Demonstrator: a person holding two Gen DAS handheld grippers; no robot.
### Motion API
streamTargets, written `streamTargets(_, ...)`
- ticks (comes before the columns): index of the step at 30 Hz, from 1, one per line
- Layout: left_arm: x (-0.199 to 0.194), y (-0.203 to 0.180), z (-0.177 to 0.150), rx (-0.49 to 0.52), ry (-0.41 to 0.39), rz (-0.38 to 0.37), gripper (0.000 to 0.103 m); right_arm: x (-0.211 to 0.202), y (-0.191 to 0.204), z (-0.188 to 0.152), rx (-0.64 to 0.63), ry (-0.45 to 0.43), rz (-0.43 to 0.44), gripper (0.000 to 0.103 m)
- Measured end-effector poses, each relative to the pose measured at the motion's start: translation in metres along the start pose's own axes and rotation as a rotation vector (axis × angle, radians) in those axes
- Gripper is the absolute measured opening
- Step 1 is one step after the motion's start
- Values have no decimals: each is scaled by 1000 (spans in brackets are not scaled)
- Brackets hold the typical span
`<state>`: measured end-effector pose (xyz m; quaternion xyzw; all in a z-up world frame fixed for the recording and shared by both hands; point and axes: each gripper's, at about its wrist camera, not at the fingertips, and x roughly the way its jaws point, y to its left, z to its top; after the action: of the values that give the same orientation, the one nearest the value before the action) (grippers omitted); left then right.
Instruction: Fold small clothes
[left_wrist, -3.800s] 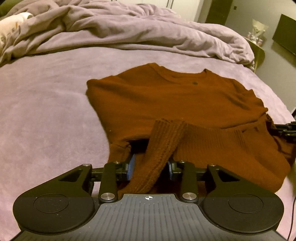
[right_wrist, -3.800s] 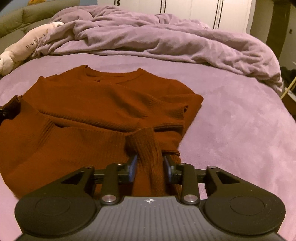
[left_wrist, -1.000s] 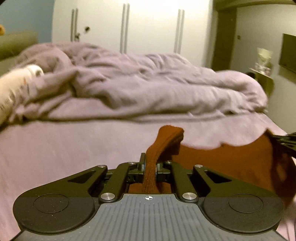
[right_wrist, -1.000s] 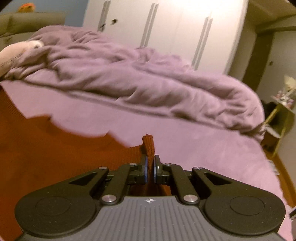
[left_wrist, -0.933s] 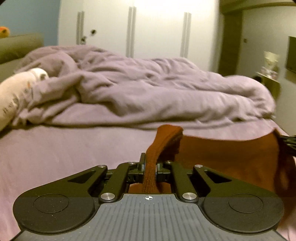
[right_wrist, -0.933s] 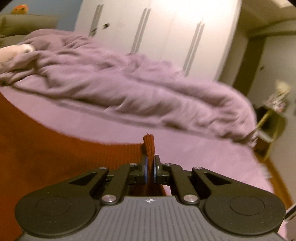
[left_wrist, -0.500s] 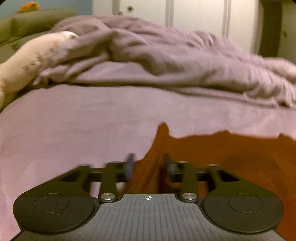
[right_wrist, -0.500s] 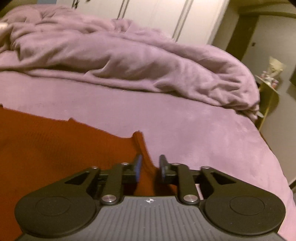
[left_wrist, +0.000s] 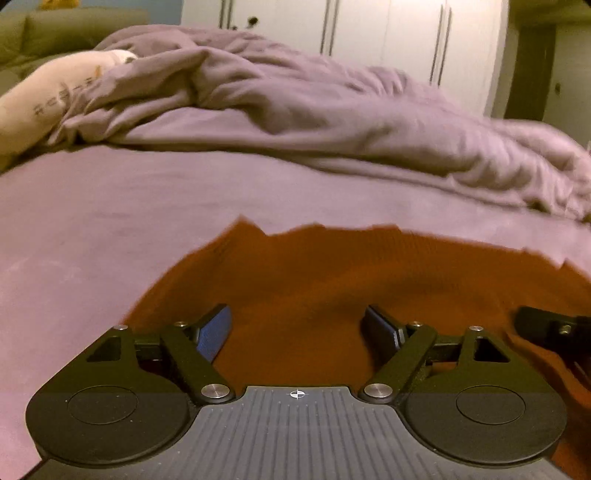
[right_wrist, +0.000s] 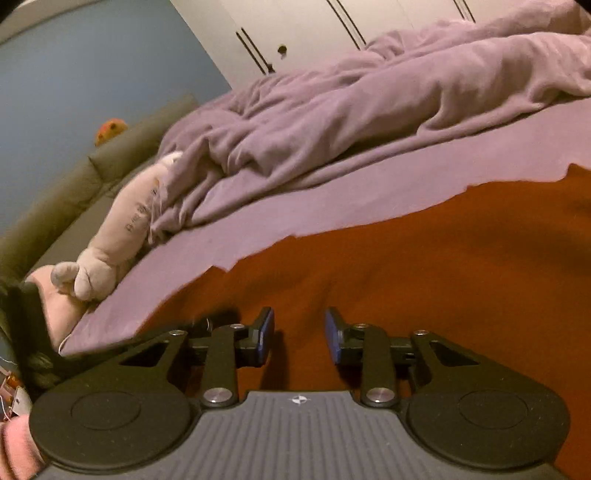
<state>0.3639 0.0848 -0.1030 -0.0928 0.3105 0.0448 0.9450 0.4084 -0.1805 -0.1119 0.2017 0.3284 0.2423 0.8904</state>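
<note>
A rust-brown knit sweater (left_wrist: 332, 273) lies flat on the purple bed sheet (left_wrist: 92, 221). It also fills the lower right of the right wrist view (right_wrist: 424, 266). My left gripper (left_wrist: 297, 328) is open wide and empty, low over the sweater's near part. My right gripper (right_wrist: 299, 334) is open and empty, tilted, also just above the sweater. The tip of the right gripper (left_wrist: 546, 328) shows at the right edge of the left wrist view.
A crumpled purple duvet (left_wrist: 332, 110) is heaped across the far side of the bed. A pale plush toy (right_wrist: 122, 229) lies at the left by a green sofa (right_wrist: 74, 192). White wardrobe doors (left_wrist: 388, 44) stand behind.
Both grippers carried the sweater's lower edge forward while shut on it, then opened and let it go. The sweater now lies folded over. The right gripper has tilted to the left.
</note>
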Motion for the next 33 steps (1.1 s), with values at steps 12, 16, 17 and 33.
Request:
streamTargets(12,-43,62,-2,-111,37,106,86,-144,-96,-7,104,-190,-404,8)
streamTargets(16,-82,79,-14,-182,86,-50,87,-167,-46,-27,-32,-197,-324,39)
streamTargets(17,-90,81,-18,-182,98,-86,87,-170,-35,-35,-71,-183,-285,39)
streamTargets(33,-124,136,-36,-272,196,-90,69,-200,-9,-64,-215,-59,-660,42)
